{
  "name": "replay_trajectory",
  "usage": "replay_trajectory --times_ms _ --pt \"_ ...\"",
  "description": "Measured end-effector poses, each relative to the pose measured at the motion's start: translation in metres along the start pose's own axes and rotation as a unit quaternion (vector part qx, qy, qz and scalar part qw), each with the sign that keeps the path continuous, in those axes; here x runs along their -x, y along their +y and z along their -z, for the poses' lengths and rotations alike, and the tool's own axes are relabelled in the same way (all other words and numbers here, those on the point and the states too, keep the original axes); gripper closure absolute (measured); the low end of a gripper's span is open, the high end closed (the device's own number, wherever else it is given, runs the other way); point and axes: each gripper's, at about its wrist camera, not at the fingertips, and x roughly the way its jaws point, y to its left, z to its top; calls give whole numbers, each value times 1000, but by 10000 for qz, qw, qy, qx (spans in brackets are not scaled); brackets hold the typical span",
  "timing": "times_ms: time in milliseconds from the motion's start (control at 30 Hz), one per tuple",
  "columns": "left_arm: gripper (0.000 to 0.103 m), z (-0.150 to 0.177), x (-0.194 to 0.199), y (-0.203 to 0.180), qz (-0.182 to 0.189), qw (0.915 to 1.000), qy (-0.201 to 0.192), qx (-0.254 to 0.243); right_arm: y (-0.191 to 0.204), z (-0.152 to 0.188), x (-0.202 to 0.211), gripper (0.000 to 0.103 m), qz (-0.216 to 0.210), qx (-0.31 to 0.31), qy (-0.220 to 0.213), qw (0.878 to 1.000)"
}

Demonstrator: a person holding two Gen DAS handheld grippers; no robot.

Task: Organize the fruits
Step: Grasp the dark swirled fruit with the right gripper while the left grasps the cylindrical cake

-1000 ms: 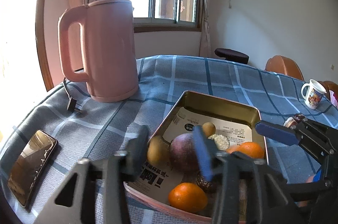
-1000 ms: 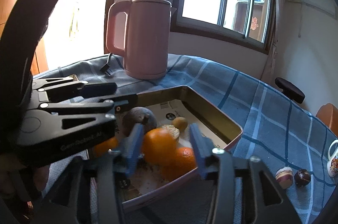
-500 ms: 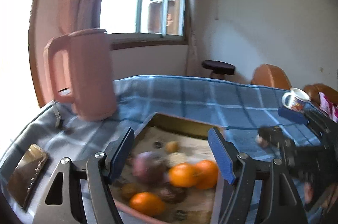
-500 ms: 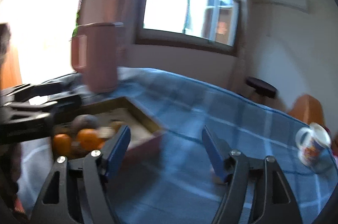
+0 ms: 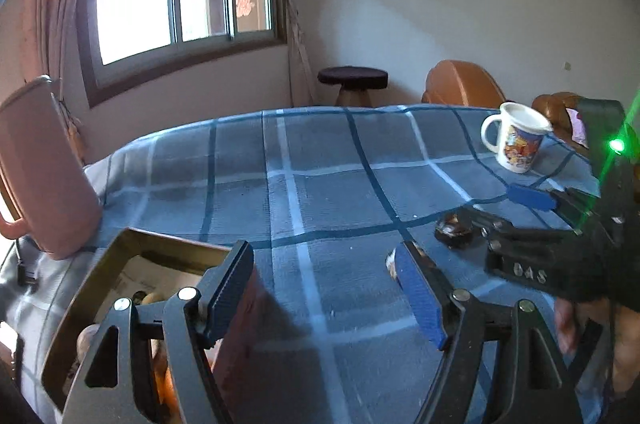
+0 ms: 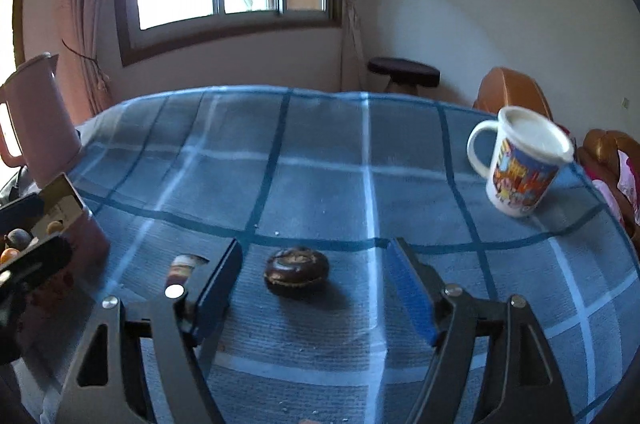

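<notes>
Left gripper (image 5: 326,288) hides tray (image 5: 132,244) (fruit barely visible).

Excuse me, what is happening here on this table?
A person holds two grippers above a blue checked tablecloth. The right gripper, jaws opening and empty, points at a dark brown wrinkled round fruit lying on the cloth. The left gripper is open and empty beside a gold metal tray holding fruits. A small striped piece lies nearby.
</notes>
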Motion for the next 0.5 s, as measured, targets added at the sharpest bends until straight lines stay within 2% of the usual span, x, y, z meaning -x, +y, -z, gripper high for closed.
replay_trajectory --times_ms 167,400,467,500 --pt "29 -2 -17 6 -159 9998 119 100 3 1 -17 25 -73 8 264 9996" --pt "29 0 -25 6 -134 9996 211 163 4 1 -33 28 -101 -5 583 9982" --pt "29 0 -26 3 -124 9996 217 131 6 1 -38 39 -131 21 690 9975" --pt "29 0 -26 2 -113 9996 229 114 6 1 -40 51 -128 23 760 9970"
